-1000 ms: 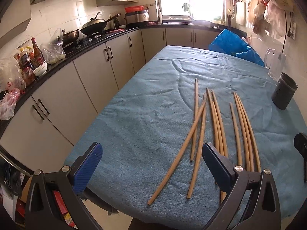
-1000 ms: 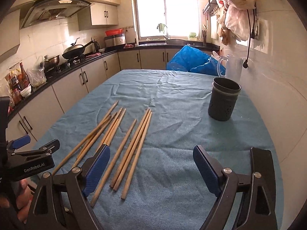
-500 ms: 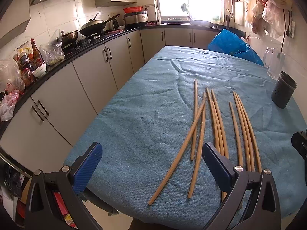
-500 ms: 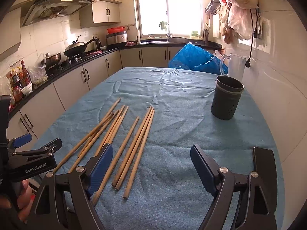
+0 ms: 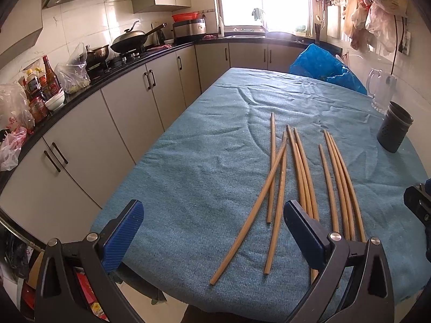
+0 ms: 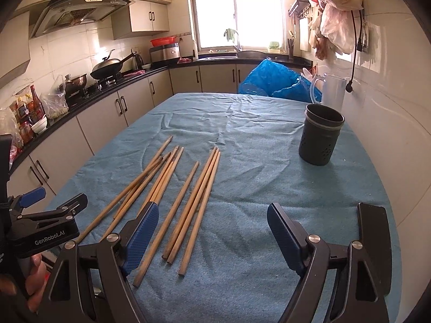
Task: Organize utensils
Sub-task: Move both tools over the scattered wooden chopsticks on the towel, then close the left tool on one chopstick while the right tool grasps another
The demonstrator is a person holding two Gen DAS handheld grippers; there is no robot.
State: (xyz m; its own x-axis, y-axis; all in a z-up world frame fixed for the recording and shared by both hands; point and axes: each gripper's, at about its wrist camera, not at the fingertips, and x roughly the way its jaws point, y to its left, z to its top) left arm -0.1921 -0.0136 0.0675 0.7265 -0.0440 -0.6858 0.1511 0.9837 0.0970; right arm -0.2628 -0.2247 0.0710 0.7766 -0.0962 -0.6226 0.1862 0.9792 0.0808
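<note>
Wooden chopsticks point(image 6: 186, 202) are lying loose on the blue tablecloth point(image 6: 242, 140), well apart from the dark holder cup point(image 6: 322, 134). Left gripper point(image 5: 212, 234) and right gripper point(image 6: 212, 237) are hovering, jaws wide and empty. Advisable: be closing on one stick mid-length.

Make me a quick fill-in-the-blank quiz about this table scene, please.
1. The chopsticks lie on a ____ cloth.
2. The dark cup stands ____, holding no chopsticks.
3. Both tongs, left and right, are ____, gripping nothing.
4. Behind the cup stands a clear ____.

Missing words: blue; upright; open; jug
</note>
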